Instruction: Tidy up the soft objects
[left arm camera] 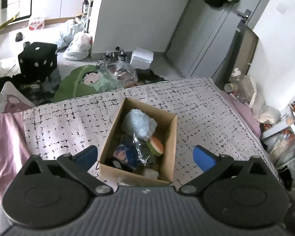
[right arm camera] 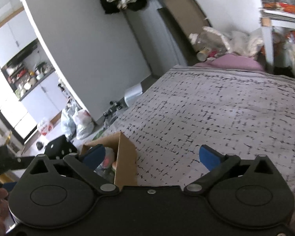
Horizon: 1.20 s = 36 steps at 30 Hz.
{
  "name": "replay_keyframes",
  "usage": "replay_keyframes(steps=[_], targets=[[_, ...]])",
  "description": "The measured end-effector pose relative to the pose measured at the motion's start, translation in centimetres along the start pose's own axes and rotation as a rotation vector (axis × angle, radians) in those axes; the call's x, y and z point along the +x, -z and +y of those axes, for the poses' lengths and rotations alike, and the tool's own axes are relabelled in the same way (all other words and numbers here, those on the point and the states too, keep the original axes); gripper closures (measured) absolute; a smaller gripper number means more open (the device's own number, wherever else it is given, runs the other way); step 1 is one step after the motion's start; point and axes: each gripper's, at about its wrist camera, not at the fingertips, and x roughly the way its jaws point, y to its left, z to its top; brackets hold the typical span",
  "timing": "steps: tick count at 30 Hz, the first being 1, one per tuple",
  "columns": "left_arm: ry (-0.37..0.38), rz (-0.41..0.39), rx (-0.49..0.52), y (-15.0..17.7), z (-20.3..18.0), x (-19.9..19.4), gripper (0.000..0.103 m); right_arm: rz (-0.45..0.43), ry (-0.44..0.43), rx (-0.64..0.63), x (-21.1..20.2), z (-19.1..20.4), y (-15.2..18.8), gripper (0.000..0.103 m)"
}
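My left gripper (left arm camera: pixel 145 155), spread wide and empty, hangs right over the open brown cardboard box (left arm camera: pixel 168 151) of soft toys on the bed (left arm camera: pixel 206 108), its long axis running away from me, nearer than my equally spread right gripper (right arm camera: pixel 151 155)

Bed (left arm camera: pixel 196 106), grey dashed cover; open cardboard box (left arm camera: pixel 168 153) sits on it.

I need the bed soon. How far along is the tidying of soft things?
Mostly done, it seems: the box on the bed holds a blue plush, a burger toy and more. Nothing is in hand: the left claw and right claw are open and empty. No loose soft things show on the bed; the box itself remains.
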Motion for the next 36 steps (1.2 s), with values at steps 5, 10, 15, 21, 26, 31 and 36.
replay_keyframes(steps=[5,10,15,21,26,31,36], targets=[[0.016,-0.035,0.027,0.1,-0.3,-2.3,0.000,-0.007,0.050,0.029,-2.1,-0.2,0.4,0.000],[0.022,-0.036,0.053,0.8,-0.5,-4.0,0.000,-0.024,0.046,0.094,-4.5,-1.1,0.8,0.000],[0.042,-0.024,0.047,1.7,-0.5,-5.0,0.000,-0.029,0.091,0.066,-6.3,-0.5,0.8,0.000],[0.051,-0.036,0.068,2.7,-1.4,-6.4,0.000,-0.016,0.113,0.041,-8.1,0.1,0.8,0.000],[0.054,-0.046,0.103,3.6,-2.2,-7.6,0.000,-0.023,0.135,0.011,-9.9,0.8,1.0,0.000],[0.060,-0.049,0.147,4.3,-3.1,-8.6,0.000,-0.008,0.178,-0.032,-10.8,1.3,0.7,0.000],[0.059,-0.066,0.174,5.0,-3.6,-9.5,0.000,0.010,0.154,-0.114,-11.9,2.6,0.9,0.000]])
